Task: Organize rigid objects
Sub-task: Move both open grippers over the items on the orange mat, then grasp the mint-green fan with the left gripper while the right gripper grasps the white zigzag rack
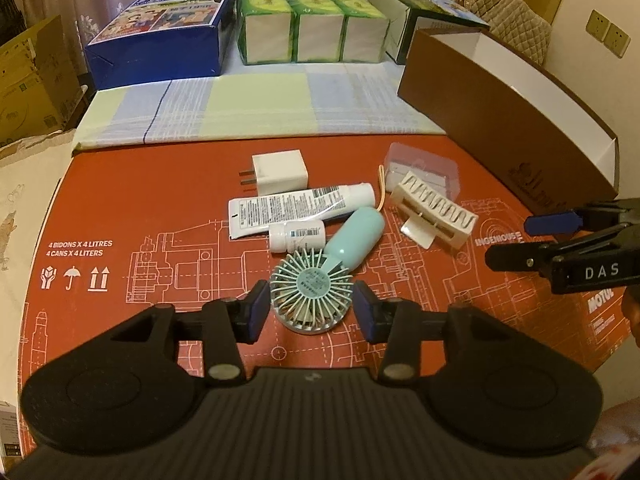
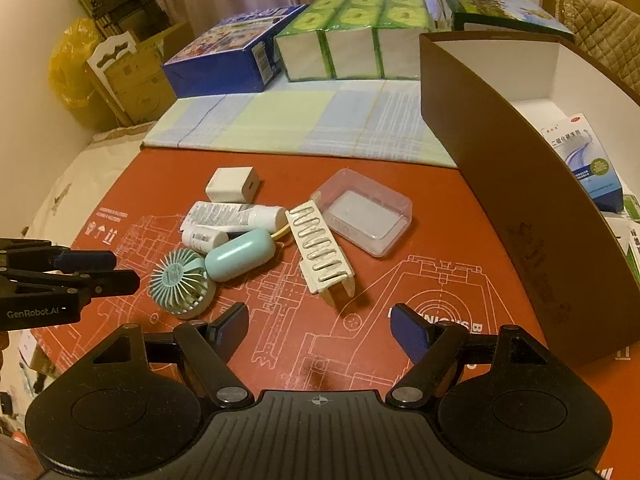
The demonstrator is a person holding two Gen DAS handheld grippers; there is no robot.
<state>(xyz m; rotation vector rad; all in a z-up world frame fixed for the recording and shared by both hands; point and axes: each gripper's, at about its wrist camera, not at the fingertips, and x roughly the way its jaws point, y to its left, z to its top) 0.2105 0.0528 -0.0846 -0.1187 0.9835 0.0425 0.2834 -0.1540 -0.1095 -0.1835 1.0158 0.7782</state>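
Red printed cardboard [image 2: 132, 196] under small fan [image 2: 182, 282], charger [image 2: 232, 185], brown box [image 2: 492, 184]

Mint handheld fan [image 1: 312, 292] lying flat, grille up, handle touching small white bottle [image 1: 296, 235] lying sideways. White tube [image 1: 300, 210] lying beside white charger [image 1: 280, 174]. Cream hair clip [image 1: 436, 214] resting against clear lidded case [image 1: 424, 166]. Brown open box [image 1: 500, 120] sitting alongside.

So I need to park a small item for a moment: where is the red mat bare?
Free: the red mat left of the charger and tube, toward its printed symbols, and the stretch between the white clip and the brown box. Crowded: the middle cluster around the mint fan.
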